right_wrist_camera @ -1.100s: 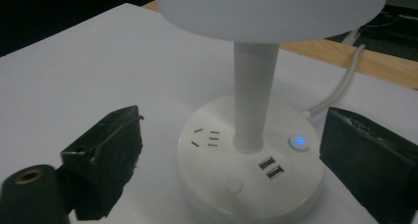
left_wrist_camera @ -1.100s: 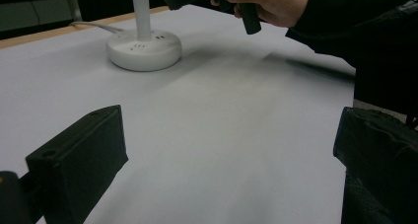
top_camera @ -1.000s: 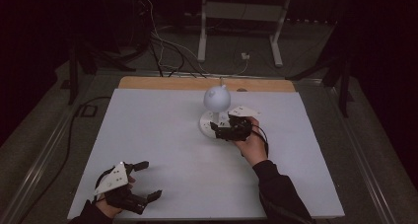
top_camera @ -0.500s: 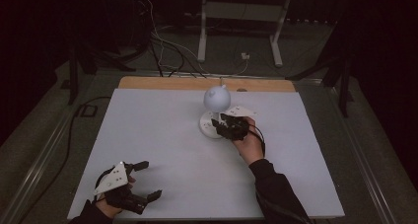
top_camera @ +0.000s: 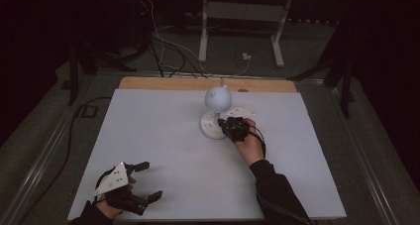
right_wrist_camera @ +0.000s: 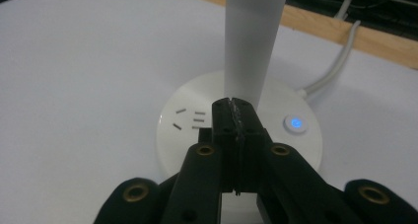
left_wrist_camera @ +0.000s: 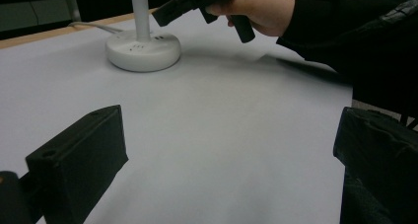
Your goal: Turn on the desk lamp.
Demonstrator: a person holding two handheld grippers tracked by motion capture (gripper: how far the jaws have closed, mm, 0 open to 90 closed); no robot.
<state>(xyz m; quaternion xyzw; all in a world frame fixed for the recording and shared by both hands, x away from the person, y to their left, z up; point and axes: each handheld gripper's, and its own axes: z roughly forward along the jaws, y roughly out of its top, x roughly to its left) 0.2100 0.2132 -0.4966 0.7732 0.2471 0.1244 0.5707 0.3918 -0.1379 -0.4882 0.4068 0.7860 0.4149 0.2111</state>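
A white desk lamp stands at the middle back of the table, with a round base [top_camera: 212, 130], an upright stem [right_wrist_camera: 251, 41] and a globe head [top_camera: 218, 99]. On the base are socket slots [right_wrist_camera: 190, 119] and a button lit blue [right_wrist_camera: 295, 123]. My right gripper [top_camera: 230, 127] hovers over the base, tips just in front of the stem. Its jaws have just been closing and now meet [right_wrist_camera: 231, 108] with nothing between them. My left gripper [top_camera: 151, 181] rests at the front left, jaws wide open and empty [left_wrist_camera: 226, 150]. From there the base [left_wrist_camera: 143, 51] and right gripper [left_wrist_camera: 165, 12] show ahead.
A white sheet [top_camera: 163, 136] covers the table, with a wooden strip [top_camera: 173, 84] along the far edge. The lamp's white cable [right_wrist_camera: 335, 61] runs off the back. Behind the table stand a metal frame [top_camera: 237, 17] and loose cables on the floor [top_camera: 163, 46].
The right gripper's jaws went from open to pressed together above the lamp base, and the hand barely shifted. The left gripper stayed where it was.
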